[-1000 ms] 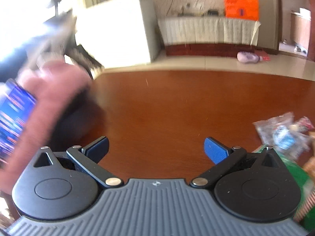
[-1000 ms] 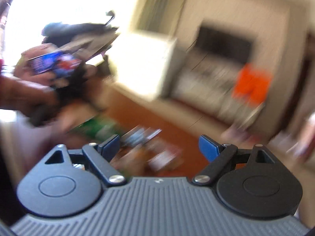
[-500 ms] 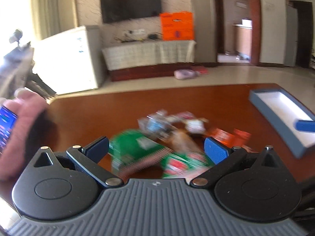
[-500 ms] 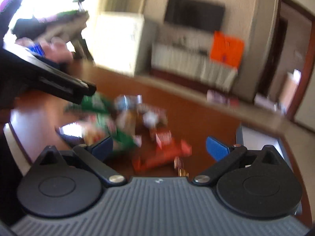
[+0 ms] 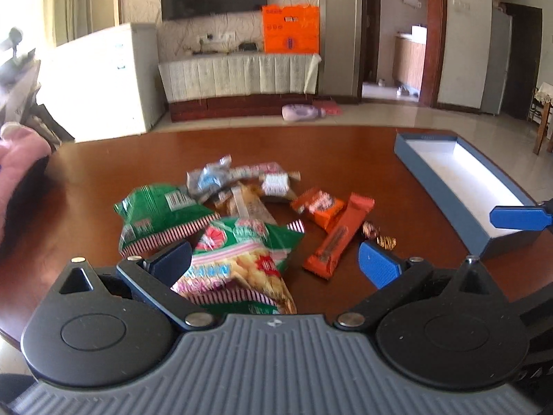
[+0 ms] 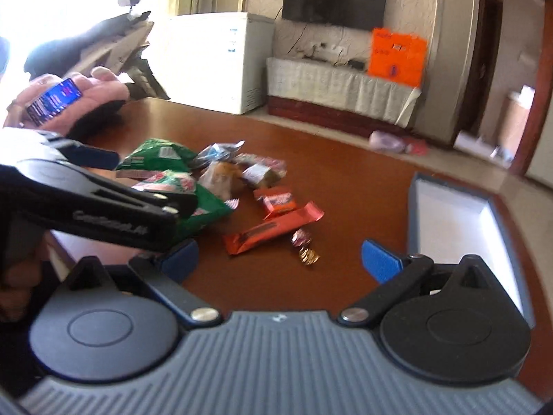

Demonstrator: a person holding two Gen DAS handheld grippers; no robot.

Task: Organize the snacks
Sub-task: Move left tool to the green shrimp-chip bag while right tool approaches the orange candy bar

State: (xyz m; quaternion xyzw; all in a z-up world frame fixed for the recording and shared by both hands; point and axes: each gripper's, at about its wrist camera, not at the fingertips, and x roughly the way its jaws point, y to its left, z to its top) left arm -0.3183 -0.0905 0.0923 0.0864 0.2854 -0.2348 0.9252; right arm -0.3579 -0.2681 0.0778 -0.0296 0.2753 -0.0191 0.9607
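A heap of snacks lies mid-table: two green chip bags (image 5: pixel 162 214) (image 6: pixel 155 154), an orange bar (image 5: pixel 340 235) (image 6: pixel 273 230), a smaller orange pack (image 5: pixel 318 205) (image 6: pixel 276 200), clear-wrapped sweets (image 5: pixel 211 180) and two small foil candies (image 5: pixel 378 235) (image 6: pixel 306 247). A blue box with a white inside (image 5: pixel 459 169) (image 6: pixel 459 221) stands open and empty at the right. My left gripper (image 5: pixel 274 259) is open just above the nearer green bag. My right gripper (image 6: pixel 280 259) is open near the foil candies, holding nothing.
A person's hand holding a phone (image 6: pixel 55 100) rests at the table's far left edge. The brown table (image 5: pixel 345 148) ends in a curved far rim. Beyond it are a white freezer (image 5: pixel 103 79), a TV and an orange sign.
Both grippers swung from the left side of the table round onto the snack heap and the blue box. Both stayed open.
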